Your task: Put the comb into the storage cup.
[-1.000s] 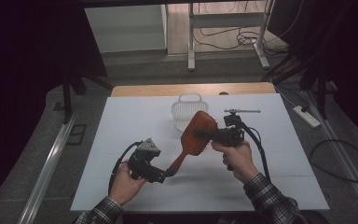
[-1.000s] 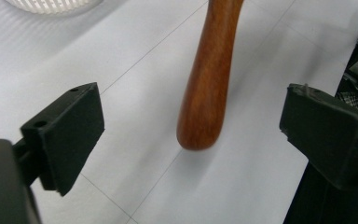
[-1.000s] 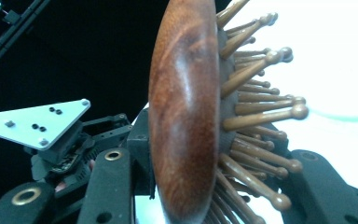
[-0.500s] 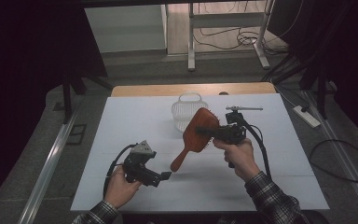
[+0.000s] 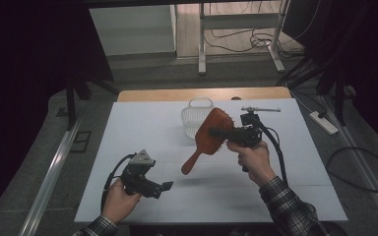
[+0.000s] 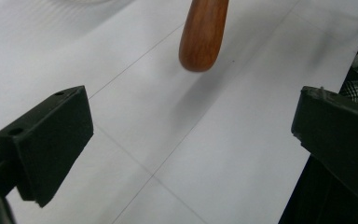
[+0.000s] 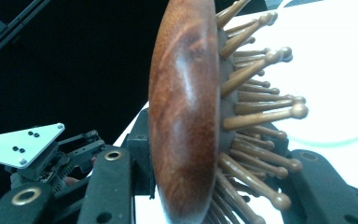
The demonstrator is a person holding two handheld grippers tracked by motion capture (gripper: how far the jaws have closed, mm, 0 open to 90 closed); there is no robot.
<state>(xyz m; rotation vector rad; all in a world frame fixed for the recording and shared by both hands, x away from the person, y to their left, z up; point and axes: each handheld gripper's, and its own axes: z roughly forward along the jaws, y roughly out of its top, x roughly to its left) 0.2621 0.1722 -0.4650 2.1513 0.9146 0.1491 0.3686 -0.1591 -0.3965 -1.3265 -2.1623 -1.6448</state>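
Aloft, reddish wooden hairbrush (image 5: 211, 133) with peg bristles, pinched by right gripper (image 5: 225, 132), left gripper (image 5: 162, 187) spread

White-topped table (image 5: 128, 147), grey floor (image 5: 39, 162), black curtains (image 5: 24, 44), cables (image 5: 236, 42), power strip (image 5: 324, 123)

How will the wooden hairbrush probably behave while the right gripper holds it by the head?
The hairbrush looks stiff: its handle juts out without sagging. The polished back may slip in the right gripper. The long handle could make it pivot downward.
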